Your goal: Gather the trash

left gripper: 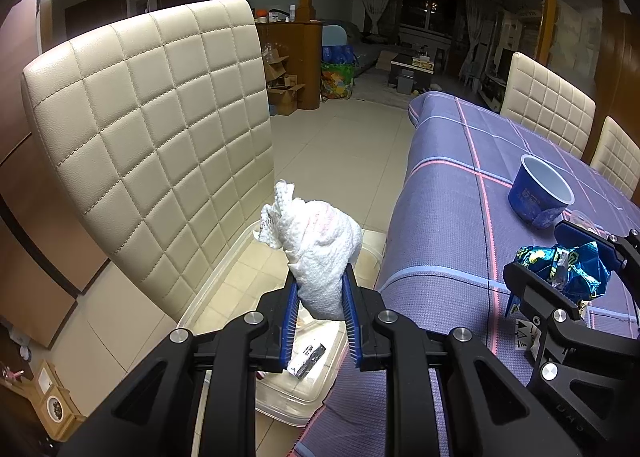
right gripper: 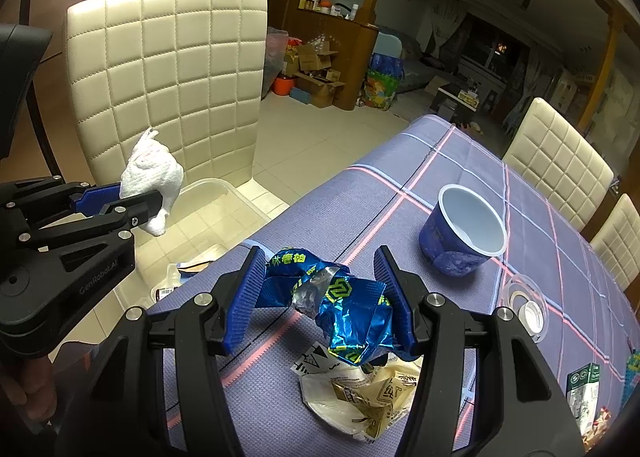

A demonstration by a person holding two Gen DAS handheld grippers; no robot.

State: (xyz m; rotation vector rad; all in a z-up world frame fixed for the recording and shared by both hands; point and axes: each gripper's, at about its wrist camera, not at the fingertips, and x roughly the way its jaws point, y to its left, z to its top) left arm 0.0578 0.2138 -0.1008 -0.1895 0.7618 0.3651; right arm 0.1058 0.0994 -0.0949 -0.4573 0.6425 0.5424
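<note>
Three cream chairs [right gripper: 168, 69] flank plaid tablecloth [right gripper: 400, 201] (tiled floor [left gripper: 340, 145]).

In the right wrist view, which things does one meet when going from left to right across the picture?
White crumpled tissue → clear plastic bin on the floor → blue foil wrapper between the right gripper's fingers → blue paper cup → clear plastic lid → green carton.
</note>
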